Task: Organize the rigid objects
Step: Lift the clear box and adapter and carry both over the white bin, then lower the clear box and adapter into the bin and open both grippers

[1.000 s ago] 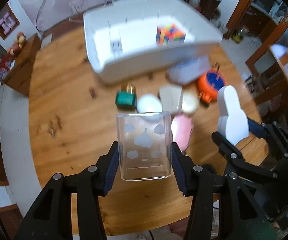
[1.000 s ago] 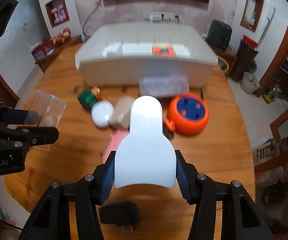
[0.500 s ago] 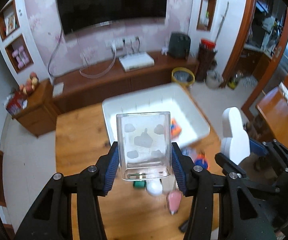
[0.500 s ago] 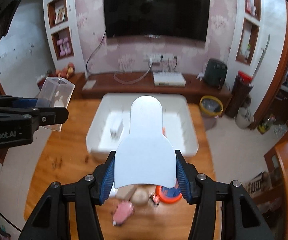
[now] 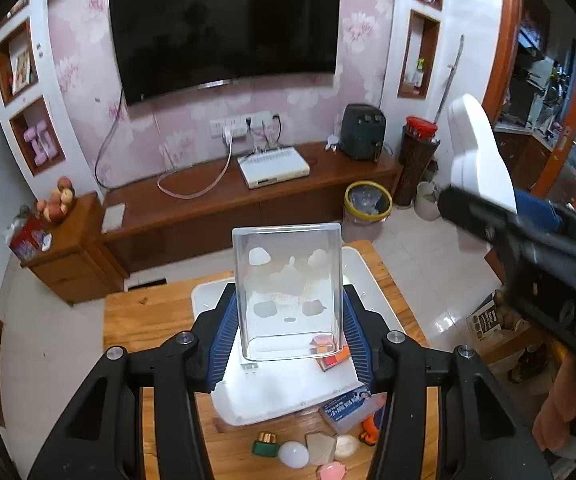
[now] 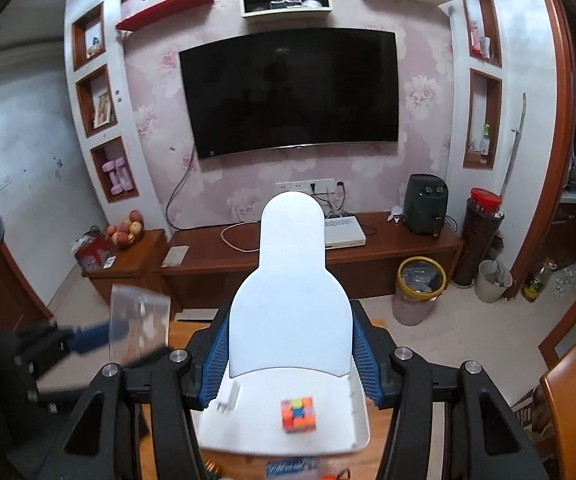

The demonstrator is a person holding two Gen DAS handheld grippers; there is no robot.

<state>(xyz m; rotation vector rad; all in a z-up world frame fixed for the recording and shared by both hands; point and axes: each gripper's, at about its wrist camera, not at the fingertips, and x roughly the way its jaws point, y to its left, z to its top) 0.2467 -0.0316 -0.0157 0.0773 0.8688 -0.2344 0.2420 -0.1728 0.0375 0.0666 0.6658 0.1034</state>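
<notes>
My left gripper is shut on a clear plastic box with white cloud prints, held high above the table. My right gripper is shut on a white bottle-shaped piece, also held high. Below lies the white bin, also in the right wrist view, with a colourful puzzle cube inside. The right gripper and white piece show in the left wrist view. The clear box shows blurred in the right wrist view.
On the wooden table in front of the bin lie a blue-labelled clear case, a green bottle, a white round object, a beige piece and a pink item. A TV wall, cabinet and bins stand beyond.
Both grippers have risen and tilted up with their objects still held. The table and bin dropped low in both views and the TV wall came into sight.
</notes>
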